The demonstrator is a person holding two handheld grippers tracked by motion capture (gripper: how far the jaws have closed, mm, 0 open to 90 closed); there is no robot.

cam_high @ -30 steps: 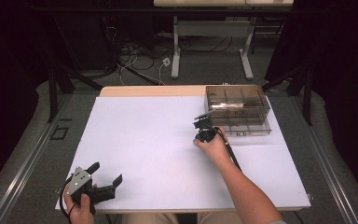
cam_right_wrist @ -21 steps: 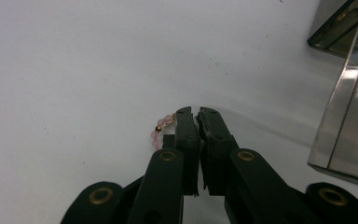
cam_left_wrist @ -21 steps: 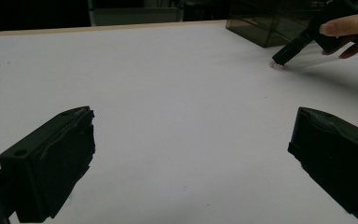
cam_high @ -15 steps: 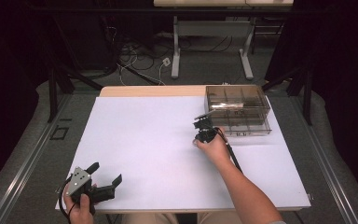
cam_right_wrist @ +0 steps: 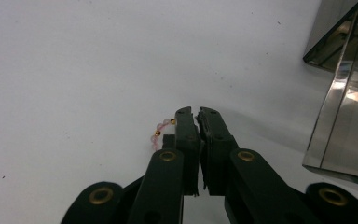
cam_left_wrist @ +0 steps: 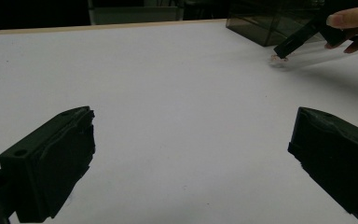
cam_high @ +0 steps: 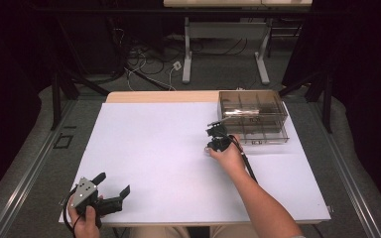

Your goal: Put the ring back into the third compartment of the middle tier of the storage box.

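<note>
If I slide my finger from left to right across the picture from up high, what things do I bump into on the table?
Left gripper with its fingers apart → bare white table → right gripper, fingers closed on a bead string → smoky plastic box with compartments.

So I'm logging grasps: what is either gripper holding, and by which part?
The right gripper is shut on a pink bead string, which trails out beside its tips; the exact hold point is hidden. The left gripper is open, holding nothing.
</note>
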